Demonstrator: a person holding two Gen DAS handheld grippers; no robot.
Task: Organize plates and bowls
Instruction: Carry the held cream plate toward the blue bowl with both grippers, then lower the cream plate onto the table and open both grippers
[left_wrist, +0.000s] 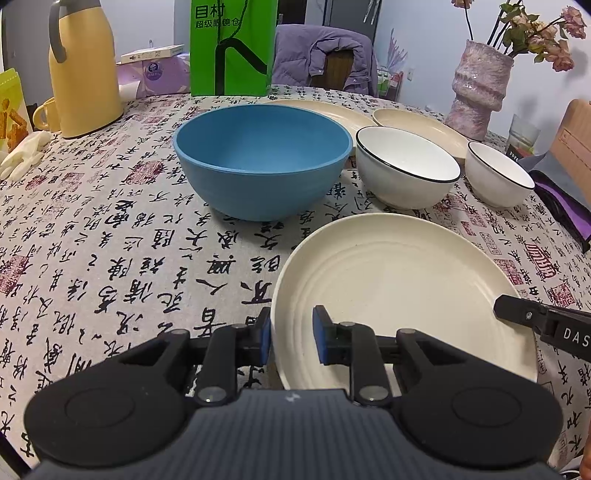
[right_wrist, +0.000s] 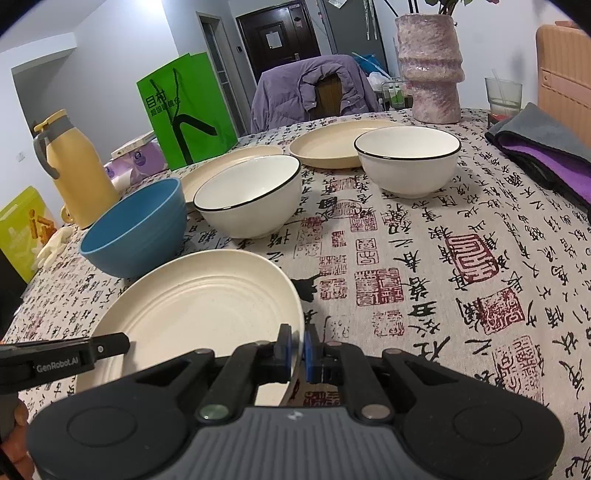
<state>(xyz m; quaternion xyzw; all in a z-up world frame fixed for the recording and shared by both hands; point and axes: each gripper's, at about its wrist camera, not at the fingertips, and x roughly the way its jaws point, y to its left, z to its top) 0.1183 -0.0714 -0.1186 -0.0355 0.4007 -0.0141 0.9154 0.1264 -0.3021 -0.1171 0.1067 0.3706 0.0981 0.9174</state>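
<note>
- Tablecloth (right_wrist: 424, 258): pale fabric printed with black calligraphy and red seal marks; it covers the whole table.
- Near plate (left_wrist: 399, 280): round, cream, matte, with raised concentric rings inside; it sits at the table's near edge in front of the bowls, its right edge tilted up off the cloth.
- Blue bowl (left_wrist: 262, 158): deep, matte, smooth-walled, upright just beyond the near plate.
- White bowls (right_wrist: 247, 195): two glossy bowls with thin dark rims, one beside the blue bowl, the other (right_wrist: 408, 158) farther right.
- Far plates (right_wrist: 332, 146): two cream plates lying flat behind the bowls.
- Right gripper (right_wrist: 298, 345): angled downward, blue-padded fingers pinched tight on the near plate's right rim.
- Left gripper (left_wrist: 291, 336): angled downward, jaws narrowly parted and straddling the near plate's left rim; the outer pad sits against the rim, the inner pad stands clear inside the plate.
</note>
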